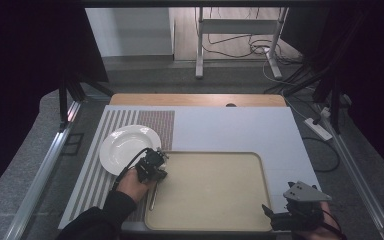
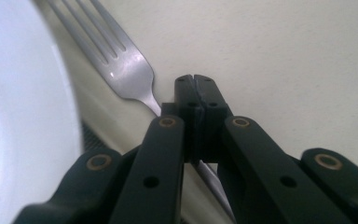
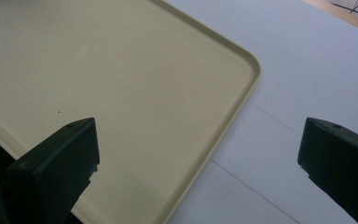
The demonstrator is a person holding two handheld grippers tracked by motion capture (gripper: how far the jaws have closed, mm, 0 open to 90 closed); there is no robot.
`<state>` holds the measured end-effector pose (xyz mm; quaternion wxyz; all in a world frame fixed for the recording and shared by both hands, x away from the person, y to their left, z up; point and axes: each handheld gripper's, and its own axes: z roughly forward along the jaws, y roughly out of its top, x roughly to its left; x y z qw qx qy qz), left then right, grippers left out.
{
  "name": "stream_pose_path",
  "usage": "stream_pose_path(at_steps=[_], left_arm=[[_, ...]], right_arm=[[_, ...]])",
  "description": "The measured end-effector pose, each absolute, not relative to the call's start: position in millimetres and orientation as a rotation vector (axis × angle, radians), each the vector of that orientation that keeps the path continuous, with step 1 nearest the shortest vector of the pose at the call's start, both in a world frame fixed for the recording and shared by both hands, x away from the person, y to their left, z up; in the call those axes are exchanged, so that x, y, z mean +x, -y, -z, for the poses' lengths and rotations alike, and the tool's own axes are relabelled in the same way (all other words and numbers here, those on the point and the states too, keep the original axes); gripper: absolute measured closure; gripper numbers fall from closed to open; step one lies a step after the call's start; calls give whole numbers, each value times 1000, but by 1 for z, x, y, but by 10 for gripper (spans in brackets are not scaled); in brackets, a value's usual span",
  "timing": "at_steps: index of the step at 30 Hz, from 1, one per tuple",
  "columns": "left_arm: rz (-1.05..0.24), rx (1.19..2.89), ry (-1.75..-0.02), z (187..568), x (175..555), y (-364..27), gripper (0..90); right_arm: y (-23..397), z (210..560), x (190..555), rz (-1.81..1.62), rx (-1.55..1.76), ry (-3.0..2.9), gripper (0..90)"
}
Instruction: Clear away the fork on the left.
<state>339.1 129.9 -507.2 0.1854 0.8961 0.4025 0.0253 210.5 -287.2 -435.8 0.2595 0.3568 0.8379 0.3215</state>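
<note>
A metal fork (image 2: 121,65) lies along the left edge of the beige tray (image 1: 215,200), tines pointing away, next to the white plate (image 2: 18,121). My left gripper (image 2: 196,84) is shut on the fork's neck, and the handle (image 1: 152,199) trails back under it. In the high view the left gripper (image 1: 156,161) sits between the plate (image 1: 128,145) and the tray's near-left part. My right gripper (image 3: 198,149) stands open with nothing between its jaws, over the tray's right rim (image 3: 233,116). It shows at the table's near right (image 1: 282,216).
The tray (image 3: 98,70) holds nothing else. Under the plate lies a striped placemat (image 1: 95,170) on a pale board (image 1: 240,127). A wooden strip (image 1: 195,99) runs along the far edge. Cables and a power strip (image 1: 319,128) lie on the floor to the right.
</note>
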Motion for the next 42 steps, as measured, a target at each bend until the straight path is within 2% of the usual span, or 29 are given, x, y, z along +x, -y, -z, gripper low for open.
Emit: stream_pose_path(at_steps=[8,13,21,29,38,42], left_arm=[[-51,2496,-1123,505,339,-133,878],[-86,2455,-1100,497,335,-137,843],[-100,2431,-1039,490,331,-140,698],[-159,2367,-983,479,324,-144,434],[-145,2292,-1000,474,319,-157,228],[-122,2258,-1018,473,317,-162,163]], right_arm=[[287,436,210,-871,961,-2271,0],[287,436,210,-870,959,-2272,0],[287,436,210,-870,956,-2274,0],[286,436,210,-870,954,-2275,0],[286,436,211,-870,955,-2276,0],[286,436,211,-870,956,-2275,0]])
